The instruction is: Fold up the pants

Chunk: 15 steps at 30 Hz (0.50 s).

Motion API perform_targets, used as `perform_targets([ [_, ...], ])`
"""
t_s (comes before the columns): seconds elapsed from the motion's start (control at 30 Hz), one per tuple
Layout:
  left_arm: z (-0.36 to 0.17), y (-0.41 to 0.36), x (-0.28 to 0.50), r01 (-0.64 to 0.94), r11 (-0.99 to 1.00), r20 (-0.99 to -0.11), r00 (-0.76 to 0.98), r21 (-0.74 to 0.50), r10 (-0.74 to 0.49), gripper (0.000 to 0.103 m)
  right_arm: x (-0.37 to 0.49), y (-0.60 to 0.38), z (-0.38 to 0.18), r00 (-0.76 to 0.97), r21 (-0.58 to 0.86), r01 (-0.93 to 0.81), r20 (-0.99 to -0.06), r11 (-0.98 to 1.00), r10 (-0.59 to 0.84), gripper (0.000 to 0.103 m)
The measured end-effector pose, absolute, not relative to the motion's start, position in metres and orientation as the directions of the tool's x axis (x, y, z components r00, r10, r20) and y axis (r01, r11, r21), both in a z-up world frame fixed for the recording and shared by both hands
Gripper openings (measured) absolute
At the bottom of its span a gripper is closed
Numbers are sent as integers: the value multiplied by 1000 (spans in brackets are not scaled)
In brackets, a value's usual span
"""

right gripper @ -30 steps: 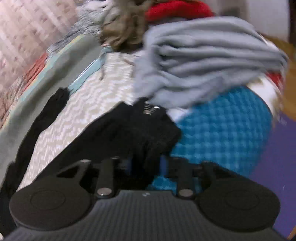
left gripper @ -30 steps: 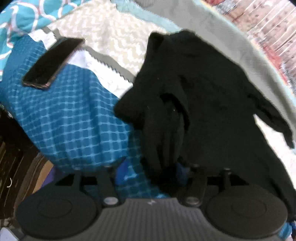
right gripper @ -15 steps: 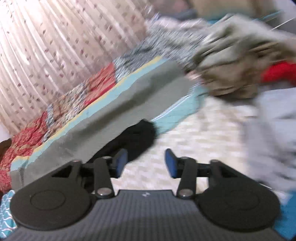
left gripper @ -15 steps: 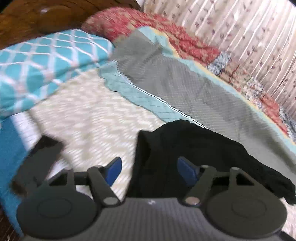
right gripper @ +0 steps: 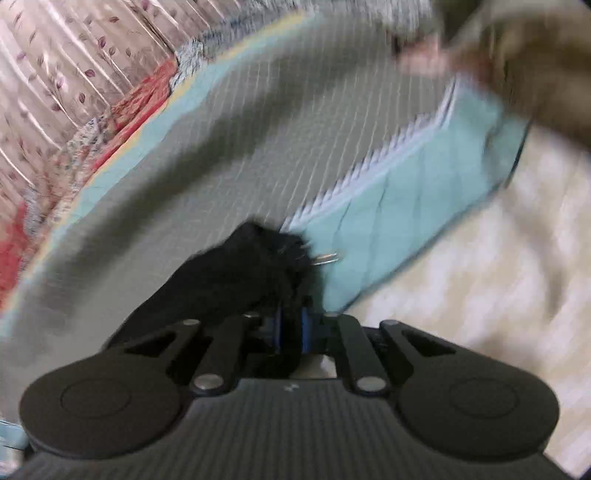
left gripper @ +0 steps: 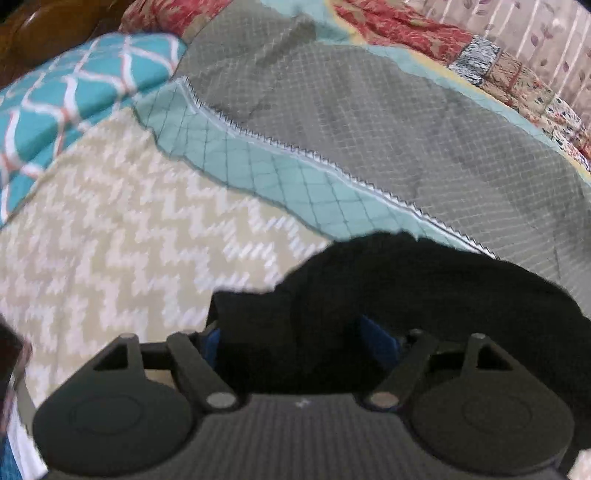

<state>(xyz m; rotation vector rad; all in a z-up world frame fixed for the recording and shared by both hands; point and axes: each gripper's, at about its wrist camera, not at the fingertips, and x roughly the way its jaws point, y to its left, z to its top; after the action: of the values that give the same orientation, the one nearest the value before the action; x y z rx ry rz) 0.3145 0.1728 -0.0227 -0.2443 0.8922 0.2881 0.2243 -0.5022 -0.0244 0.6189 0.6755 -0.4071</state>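
The black pants [left gripper: 424,291] lie on the bed, across the border between the grey quilted cover [left gripper: 388,110] and the teal quilted band [left gripper: 280,173], with one end reaching onto the beige zigzag blanket [left gripper: 122,236].

Left claw [left gripper: 301,338]: the jaws stand wide apart and have just been opening. A bunched fold of the pants sits between the blue pads [left gripper: 376,334]. The fabric fills most of the gap; whether the pads press on it cannot be told, because the black cloth hides the contact faces.

Right claw [right gripper: 291,328]: the jaws have just closed and are clamped on a thin edge of the pants [right gripper: 255,273]. The two blue pads [right gripper: 305,326] stand nearly together with black cloth pinched between them. A small metal fastener [right gripper: 325,258] protrudes from the cloth just ahead of the pads, over the teal band [right gripper: 399,206].

Surroundings: a teal pillow with a white lattice pattern [left gripper: 74,85] lies at the upper left of the left wrist view, beside a dark wooden headboard [left gripper: 55,33]. A red patchwork quilt [left gripper: 406,33] borders the far side of the grey cover, with a pale striped curtain [right gripper: 55,74] behind it. The right wrist view is motion-blurred; a brownish heap [right gripper: 517,66] at its upper right cannot be identified.
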Motion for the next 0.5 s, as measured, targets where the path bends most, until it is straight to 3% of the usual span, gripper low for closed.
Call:
perform_targets([
  [0.1, -18, 176, 331, -349, 934, -778, 605, -72, 166, 79, 226, -522, -14, 668, 276, 602, -688, 749, -283, 19],
  [0.17, -16, 175, 342, -352, 935, -773, 607, -51, 186, 85, 223, -529, -11, 630, 232, 630, -711, 741, -313, 49],
  [0.23, -15, 168, 351, -318, 948, -753, 625, -3, 207, 85, 214, -524, 2, 604, 141, 672, -672, 727, -429, 60],
  [0.33, -17, 148, 360, -226, 969, -713, 665, 95, 225, 90, 207, -520, 15, 644, 162, 667, -617, 727, -453, 62],
  [0.4, -22, 131, 364, -144, 971, -678, 697, 189, 235, 94, 220, -511, 21, 705, 247, 566, -639, 786, -307, 60],
  [0.5, -34, 112, 372, -32, 955, -654, 721, 296, 228, 96, 261, -491, 15, 668, 230, 517, -710, 825, -221, 60],
])
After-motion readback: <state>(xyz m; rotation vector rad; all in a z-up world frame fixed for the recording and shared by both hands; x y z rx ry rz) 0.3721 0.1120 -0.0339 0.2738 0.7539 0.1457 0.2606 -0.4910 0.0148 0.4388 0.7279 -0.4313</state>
